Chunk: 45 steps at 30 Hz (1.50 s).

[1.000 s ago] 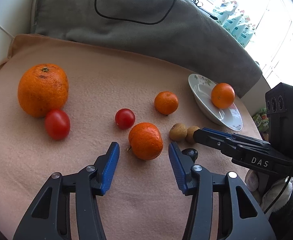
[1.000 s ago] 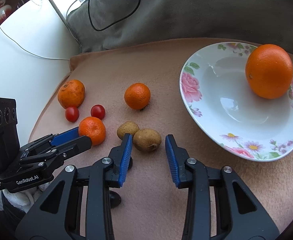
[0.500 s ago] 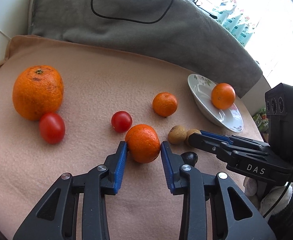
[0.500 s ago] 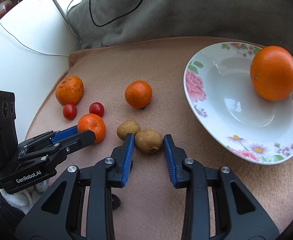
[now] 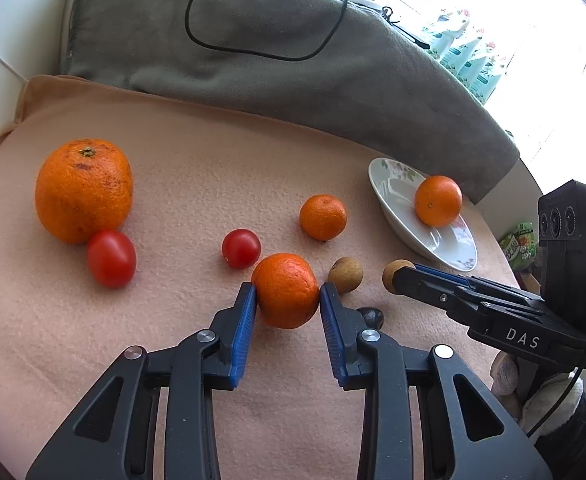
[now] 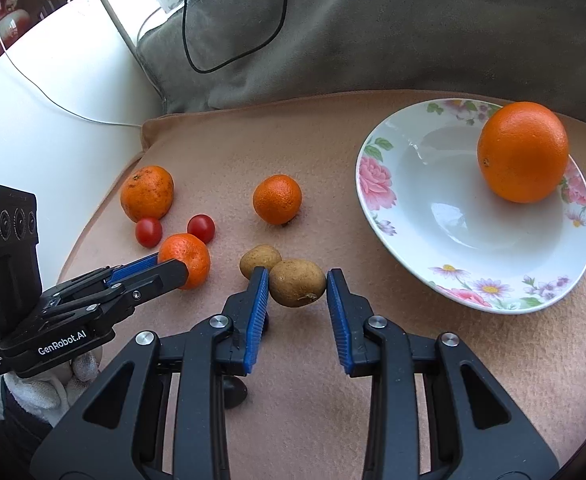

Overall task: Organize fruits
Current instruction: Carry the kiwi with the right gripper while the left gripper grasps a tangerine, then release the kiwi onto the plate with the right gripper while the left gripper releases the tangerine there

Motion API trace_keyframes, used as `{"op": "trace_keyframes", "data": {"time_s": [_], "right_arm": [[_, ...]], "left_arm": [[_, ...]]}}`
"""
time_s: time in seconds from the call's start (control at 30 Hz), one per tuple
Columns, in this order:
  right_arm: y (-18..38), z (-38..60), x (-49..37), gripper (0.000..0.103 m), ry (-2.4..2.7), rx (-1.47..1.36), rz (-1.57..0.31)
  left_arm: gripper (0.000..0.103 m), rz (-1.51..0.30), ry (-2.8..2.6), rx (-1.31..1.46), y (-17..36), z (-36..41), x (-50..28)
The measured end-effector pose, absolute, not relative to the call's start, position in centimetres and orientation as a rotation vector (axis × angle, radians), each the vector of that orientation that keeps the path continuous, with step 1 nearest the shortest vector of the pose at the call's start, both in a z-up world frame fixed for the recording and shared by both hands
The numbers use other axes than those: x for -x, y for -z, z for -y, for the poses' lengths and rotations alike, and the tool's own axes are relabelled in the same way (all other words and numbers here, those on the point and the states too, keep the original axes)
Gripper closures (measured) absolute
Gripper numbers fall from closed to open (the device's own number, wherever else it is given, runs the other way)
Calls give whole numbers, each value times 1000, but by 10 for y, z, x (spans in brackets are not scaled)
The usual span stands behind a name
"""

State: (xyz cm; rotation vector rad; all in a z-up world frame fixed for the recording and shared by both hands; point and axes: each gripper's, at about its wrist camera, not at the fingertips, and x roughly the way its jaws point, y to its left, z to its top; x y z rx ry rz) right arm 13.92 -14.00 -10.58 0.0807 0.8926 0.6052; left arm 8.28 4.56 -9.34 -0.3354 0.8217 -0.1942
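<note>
Change since earlier: both grippers are now closing in on fruit, where a second ago their blue pads were standing wide around it.
Blanket (image 5: 173, 340): a peach cloth is covering the surface and carrying all the fruit.
Plate (image 6: 377, 184): a floral dish is sitting at the right, holding one orange (image 6: 523, 152).
Large orange (image 5: 83, 190): it is resting at far left, touching a tomato (image 5: 111, 258).
Left gripper (image 5: 287, 300): its pads are pressing both sides of a mandarin (image 5: 285, 290) that is lying on the blanket.
Right gripper (image 6: 298, 284): its pads are clamping a brown fruit (image 6: 297, 282), just beside a second brown fruit (image 6: 259, 260).
Loose fruit: another mandarin (image 5: 323, 217) and a second tomato (image 5: 241, 248) are lying between.
</note>
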Motion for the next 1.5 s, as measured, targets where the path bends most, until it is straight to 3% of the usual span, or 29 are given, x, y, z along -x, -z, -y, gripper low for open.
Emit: {"op": "trace_keyframes", "data": {"time_s": [0.3, 0.83, 1.5], "right_arm": [[94, 152, -130, 72, -592, -90, -863], [65, 190, -120, 72, -499, -96, -766], [76, 226, -134, 71, -408, -101, -778]], "left_arm": [[74, -822, 192, 319, 97, -42, -82], [74, -737, 287, 269, 57, -13, -100], [74, -758, 381, 190, 54, 42, -154]]}}
